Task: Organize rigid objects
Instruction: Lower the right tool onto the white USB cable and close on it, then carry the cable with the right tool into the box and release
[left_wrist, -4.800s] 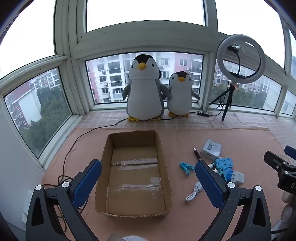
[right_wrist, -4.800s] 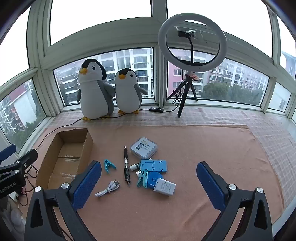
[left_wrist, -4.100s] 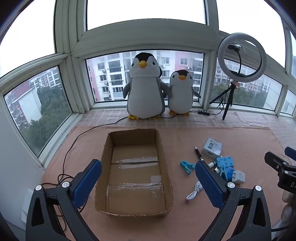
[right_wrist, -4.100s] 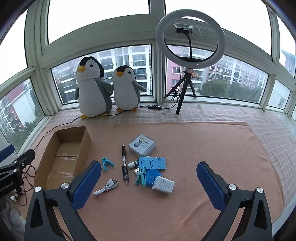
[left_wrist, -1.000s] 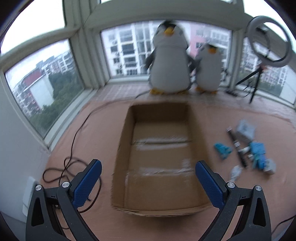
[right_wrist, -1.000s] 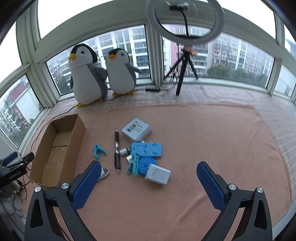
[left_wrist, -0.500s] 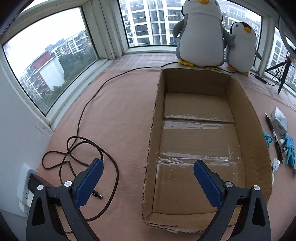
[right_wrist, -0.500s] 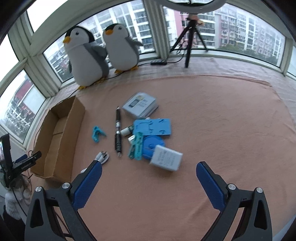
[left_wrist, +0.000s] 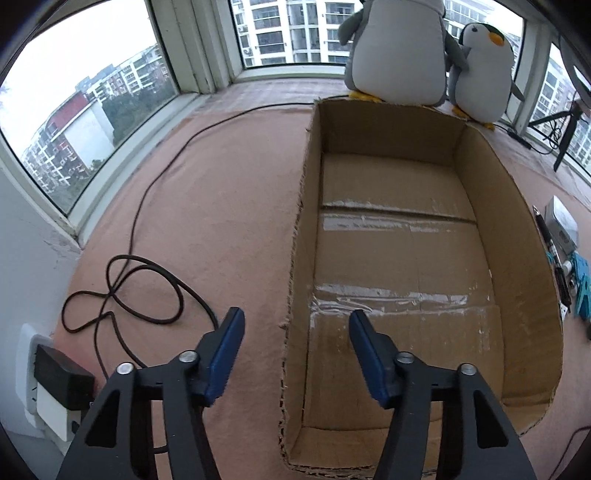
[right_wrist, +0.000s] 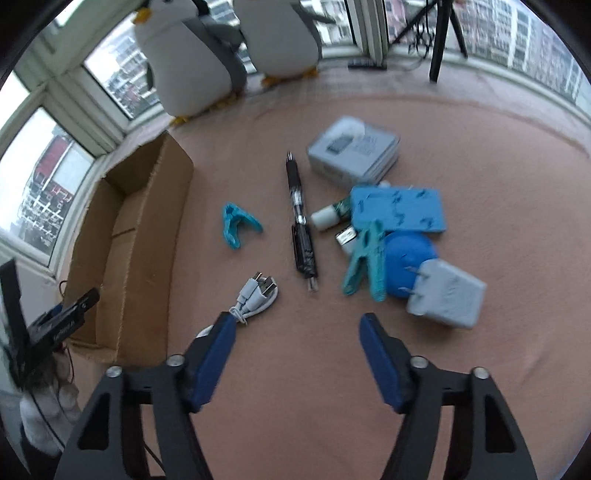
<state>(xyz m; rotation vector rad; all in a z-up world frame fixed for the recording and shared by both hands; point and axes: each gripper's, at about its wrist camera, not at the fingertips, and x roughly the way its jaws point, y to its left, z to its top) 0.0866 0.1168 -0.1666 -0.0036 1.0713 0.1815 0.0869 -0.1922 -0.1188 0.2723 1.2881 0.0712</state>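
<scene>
Clutter for sorting lies on the mat (right_wrist: 480, 147) ahead of the right gripper (right_wrist: 297, 325), whose jaws stand partly open with nothing between them. Nearest, at 11 o'clock from its fingertips, a coiled white cable (right_wrist: 255, 295) lies just beside the left finger. At 1 o'clock sits a grey plug (right_wrist: 448, 295), its prongs touching a round blue piece (right_wrist: 410, 254). A teal peg (right_wrist: 365, 258) leans across that piece's left edge, with a small USB stick (right_wrist: 345, 236) just beyond it. At 12 o'clock a black pen (right_wrist: 301, 221) runs straight away from the gripper. A second, smaller clip (right_wrist: 236, 223) lies alone at 11 o'clock, between pen and box. Farther, a blue slab (right_wrist: 399, 208) overlaps the round piece, with a small white tube (right_wrist: 327, 216) at its left end. Farthest at 12 to 1 o'clock is a grey case (right_wrist: 354, 151).

An open cardboard box (left_wrist: 517, 240) stands well left of the clutter, at 10 o'clock in the right view. The left gripper (left_wrist: 295, 328) hovers over the box's near left wall, jaws partly open and holding nothing: one finger outside, the other over the taped floor. A black cord (left_wrist: 147, 206) loops on the mat at 10 o'clock. Beyond the box, at 12 to 1 o'clock, two penguins (left_wrist: 399, 55) stand against the window (left_wrist: 92, 92).
</scene>
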